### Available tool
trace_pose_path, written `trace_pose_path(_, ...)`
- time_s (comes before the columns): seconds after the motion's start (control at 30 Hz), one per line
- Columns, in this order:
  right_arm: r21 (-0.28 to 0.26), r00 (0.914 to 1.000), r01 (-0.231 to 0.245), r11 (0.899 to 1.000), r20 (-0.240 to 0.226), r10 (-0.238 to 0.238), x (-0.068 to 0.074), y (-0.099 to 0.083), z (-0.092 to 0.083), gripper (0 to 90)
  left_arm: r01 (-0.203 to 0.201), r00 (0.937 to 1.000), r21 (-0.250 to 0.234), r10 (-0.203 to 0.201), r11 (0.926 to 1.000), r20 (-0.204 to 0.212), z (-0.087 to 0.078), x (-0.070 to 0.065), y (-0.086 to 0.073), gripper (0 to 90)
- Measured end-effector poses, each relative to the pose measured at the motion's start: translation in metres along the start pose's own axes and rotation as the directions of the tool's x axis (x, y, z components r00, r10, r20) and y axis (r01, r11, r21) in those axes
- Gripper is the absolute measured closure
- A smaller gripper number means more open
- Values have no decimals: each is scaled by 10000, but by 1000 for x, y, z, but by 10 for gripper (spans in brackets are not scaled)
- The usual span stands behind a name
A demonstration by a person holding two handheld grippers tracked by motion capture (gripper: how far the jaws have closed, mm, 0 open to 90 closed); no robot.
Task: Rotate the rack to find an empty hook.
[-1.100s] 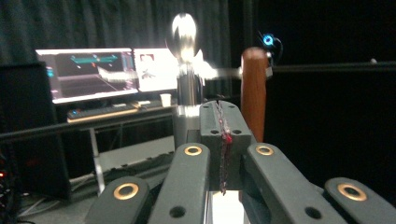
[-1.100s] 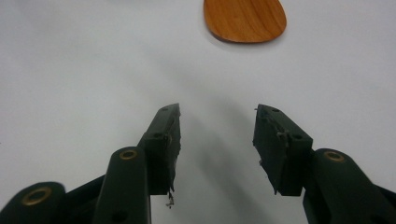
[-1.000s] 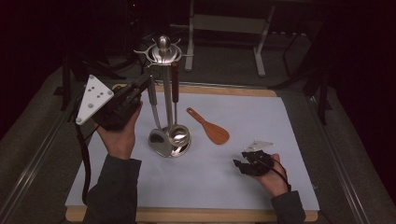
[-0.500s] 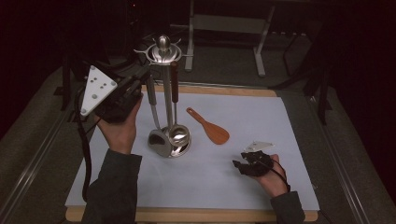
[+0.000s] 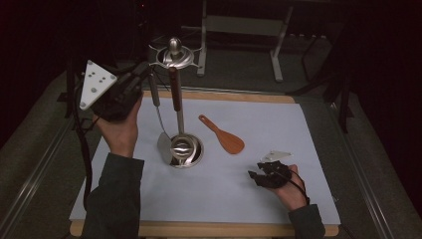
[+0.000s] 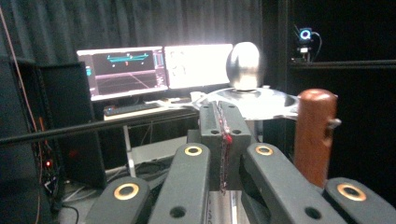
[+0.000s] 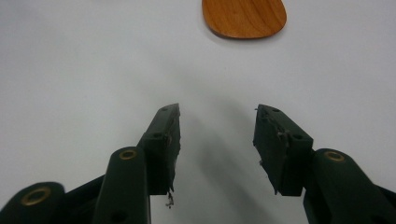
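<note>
A chrome utensil stand [image 5: 184, 150] with a brown-sleeved pole [image 5: 173, 90] and a ball knob [image 6: 244, 65] rises at the middle of the white mat. My left gripper [image 5: 147, 74] is held high beside the stand's top disc [image 6: 254, 100]. Its jaws [image 6: 224, 122] are shut on the top of a metal spatula's handle [image 5: 155, 94]. The blade [image 5: 164, 145] hangs beside the base. My right gripper [image 5: 259, 175] rests low on the mat at the right, open [image 7: 217, 135] and holding nothing. A wooden spatula [image 5: 223, 135] [image 7: 243, 17] lies just ahead of it.
The white mat [image 5: 288, 119] covers a wooden board whose edge [image 5: 209, 230] runs along the front. Metal frame legs [image 5: 276, 50] stand beyond the table. Lit monitors [image 6: 161, 70] and a dark bar [image 6: 93, 128] lie behind the stand.
My left gripper has risen and shifted a little right toward the stand's top, carrying the metal spatula. The right gripper has stayed put.
</note>
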State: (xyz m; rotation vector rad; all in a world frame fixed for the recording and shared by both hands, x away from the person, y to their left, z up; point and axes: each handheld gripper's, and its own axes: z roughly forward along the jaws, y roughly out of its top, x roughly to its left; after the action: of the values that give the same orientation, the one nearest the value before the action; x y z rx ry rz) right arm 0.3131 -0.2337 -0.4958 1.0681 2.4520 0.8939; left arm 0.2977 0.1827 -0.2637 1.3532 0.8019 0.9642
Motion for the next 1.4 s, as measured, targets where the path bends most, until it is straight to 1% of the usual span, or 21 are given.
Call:
trace_pose_path(0.03, 19, 10000, -9, 10000, 8, 9, 0, 0, 0, 508, 76, 9999, 55, -75, 10000, -85, 3, 4, 0, 900)
trace_pose_path(0.1, 25, 10000, 9, 10000, 13, -9, 0, 0, 1, 508, 86, 9998, 141, -84, 9999, -161, 6, 6, 1, 900)
trace_pose_path(0.2, 27, 10000, -25, 10000, 12, 25, 0, 0, 0, 508, 14, 9996, 297, -5, 9996, -300, 11, 10, 2, 900)
trace_pose_path(0.3, 17, 10000, -42, 10000, -4, 42, 0, -1, 0, 509, 43, 9994, 386, -29, 9992, -352, 16, 13, 3, 900)
trace_pose_path(0.37, 4, 10000, -41, 10000, -10, 41, 0, 0, 0, 509, -16, 9991, 487, 36, 9988, -417, 19, 15, 3, 900)
trace_pose_path(0.6, -2, 10000, -72, 10000, -15, 72, -1, -1, 0, 509, -25, 9987, 669, 59, 9978, -502, 26, 18, 5, 900)
trace_pose_path(0.7, 1, 10000, -75, 10000, -18, 75, -1, -1, 0, 509, 22, 9990, 658, 7, 9978, -442, 25, 20, 5, 900)
trace_pose_path(0.87, -7, 10000, -56, 10000, -18, 56, -1, -1, 1, 508, 123, 9988, 765, -86, 9970, -489, 22, 24, 2, 900)
trace_pose_path(1.03, 26, 10000, -55, 10000, -4, 55, -1, -2, 2, 508, -3, 9990, 922, 45, 9957, -446, 19, 27, -2, 899)
trace_pose_path(1.2, 87, 10000, -37, 10000, -36, 38, 0, -2, 3, 509, -3, 9988, 1001, 52, 9950, -492, 12, 33, -8, 899)
trace_pose_path(1.3, 77, 10000, 13, 10000, -47, -12, 1, -2, 4, 508, 15, 9986, 1182, 48, 9930, -527, 6, 38, -13, 899)
trace_pose_path(1.37, 68, 10000, -26, 10000, -67, 27, 1, -1, 4, 508, 34, 9991, 1396, 25, 9902, -424, 2, 42, -18, 899)
trace_pose_path(1.4, 68, 10000, -26, 10000, -67, 27, 1, -1, 4, 508, 34, 9991, 1396, 25, 9902, -424, 2, 42, -18, 898)
